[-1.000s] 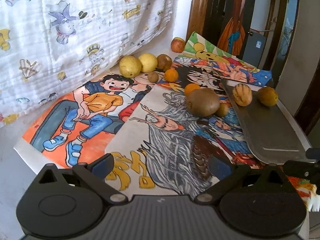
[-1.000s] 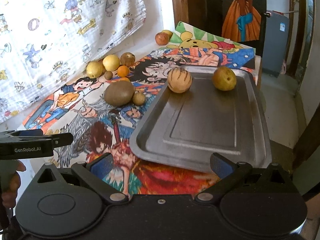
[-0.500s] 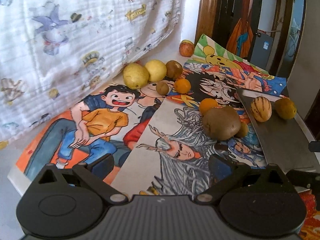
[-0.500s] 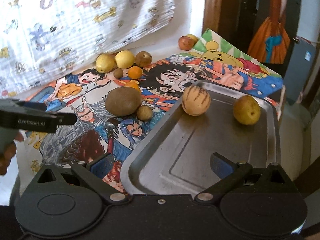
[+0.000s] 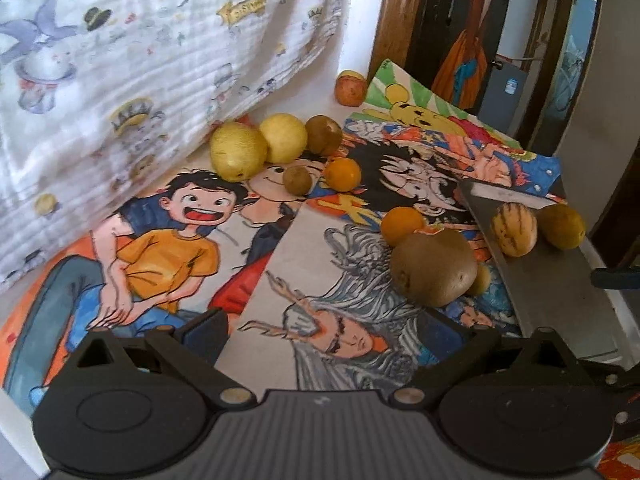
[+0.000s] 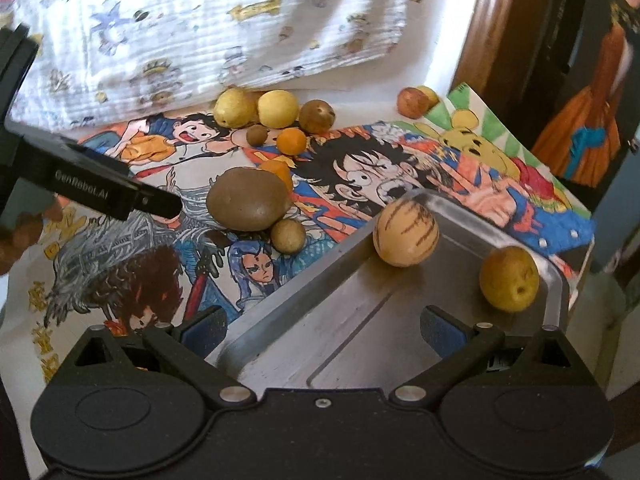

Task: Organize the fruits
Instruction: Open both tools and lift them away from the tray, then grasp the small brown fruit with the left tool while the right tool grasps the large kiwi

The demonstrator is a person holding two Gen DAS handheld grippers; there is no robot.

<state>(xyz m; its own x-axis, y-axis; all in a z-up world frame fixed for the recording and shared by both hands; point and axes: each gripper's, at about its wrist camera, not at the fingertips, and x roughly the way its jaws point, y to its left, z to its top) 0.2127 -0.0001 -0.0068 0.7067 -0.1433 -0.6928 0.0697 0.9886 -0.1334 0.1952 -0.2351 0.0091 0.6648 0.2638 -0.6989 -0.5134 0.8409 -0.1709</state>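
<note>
I have the table (image 5: 352, 92) covered in cartoon posters (image 5: 168, 240), with a metal tray (image 6: 360, 320) lying on its right side. Two fruits already sit in the tray, a striped melon (image 6: 405, 232) and a yellow fruit (image 6: 509, 278); the rest lie loose on the posters. The big brown fruit (image 5: 434, 266) sits just left of the tray rim, touching a small brown one (image 6: 288, 235) and an orange (image 5: 402, 225). My left gripper (image 5: 322, 332) hangs near it with jaws spread and empty; my right gripper (image 6: 324, 328) waits over the tray, jaws likewise spread. I judge I'm reaching: next, straddle the big fruit and close gently.
</note>
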